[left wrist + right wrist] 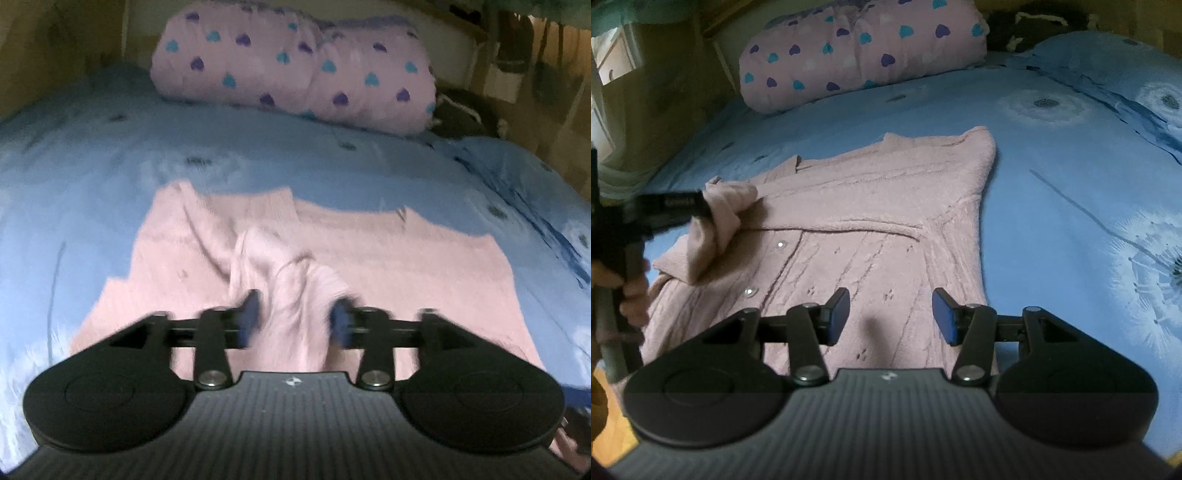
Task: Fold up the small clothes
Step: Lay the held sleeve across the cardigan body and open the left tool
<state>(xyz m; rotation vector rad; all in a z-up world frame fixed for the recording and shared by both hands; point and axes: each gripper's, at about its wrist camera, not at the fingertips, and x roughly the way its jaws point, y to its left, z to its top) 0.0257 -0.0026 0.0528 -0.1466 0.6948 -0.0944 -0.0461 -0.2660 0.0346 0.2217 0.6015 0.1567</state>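
Cardigan [857,221] flat on bed [1052,184], under right claw [891,317], released. Sleeve [291,291] clenched in left claw [295,317], mid-fold; next, likely drape across body and release.

No words or numbers can be read. A small white emblem sits on each ribbed grey tool body [291,381] [888,376]; white marking on the far black tool [679,202] is blurred.

Motion blur smears the left wrist view, so the blue fingers [251,317] and the bunched sleeve [291,295] of the pink cardigan [406,266] lack sharp outlines. The cardigan's near hem is hidden behind the right gripper [891,316].
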